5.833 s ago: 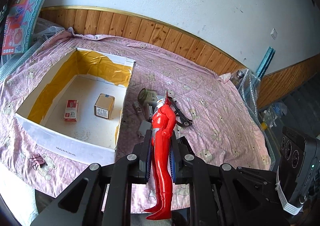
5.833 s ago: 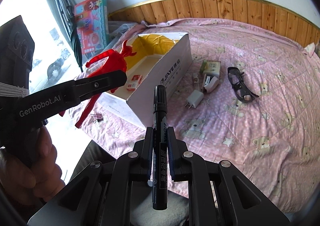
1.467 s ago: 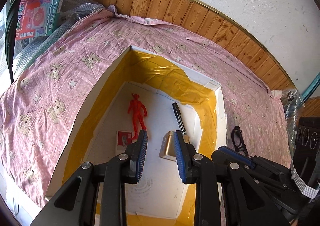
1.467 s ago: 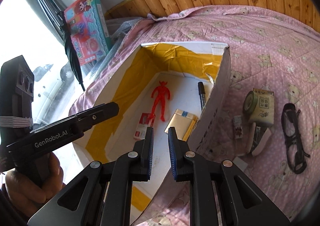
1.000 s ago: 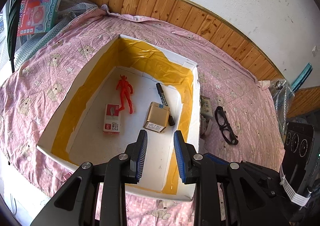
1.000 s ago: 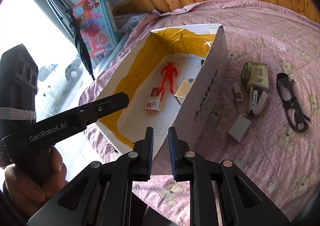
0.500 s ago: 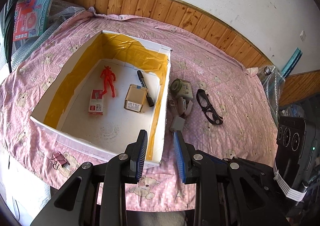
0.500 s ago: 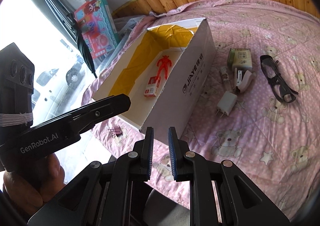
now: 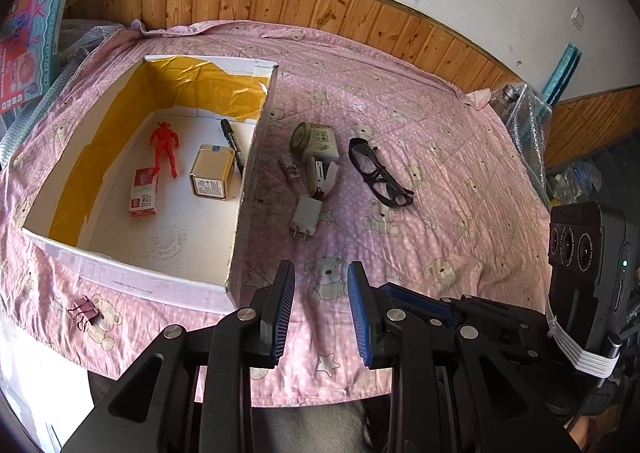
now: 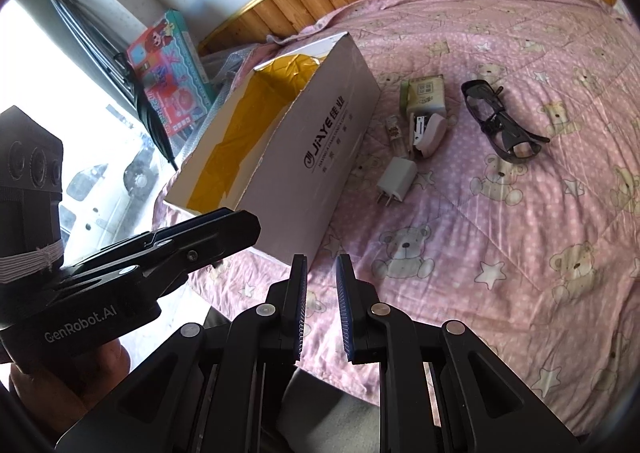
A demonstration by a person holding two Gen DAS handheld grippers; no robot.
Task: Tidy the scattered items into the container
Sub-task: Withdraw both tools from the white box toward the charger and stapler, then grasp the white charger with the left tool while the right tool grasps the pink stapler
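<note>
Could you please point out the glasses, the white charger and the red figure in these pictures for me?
glasses (image 9: 378,173): left wrist view, on the dark frame.
white charger (image 9: 306,211): left wrist view, middle of its white body.
red figure (image 9: 164,149): left wrist view, on its torso, inside the box.

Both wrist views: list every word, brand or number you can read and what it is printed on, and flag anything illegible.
"JiAYE" with Chinese characters: outer wall of the cardboard box; the small line beneath is too small to read.
"GenRobot.AI": body of the left gripper.
Red-and-white small box: print illegible.
Gold tin: label illegible.
Green carton: QR-like square, text illegible.
Toy box: print blurred.
</note>
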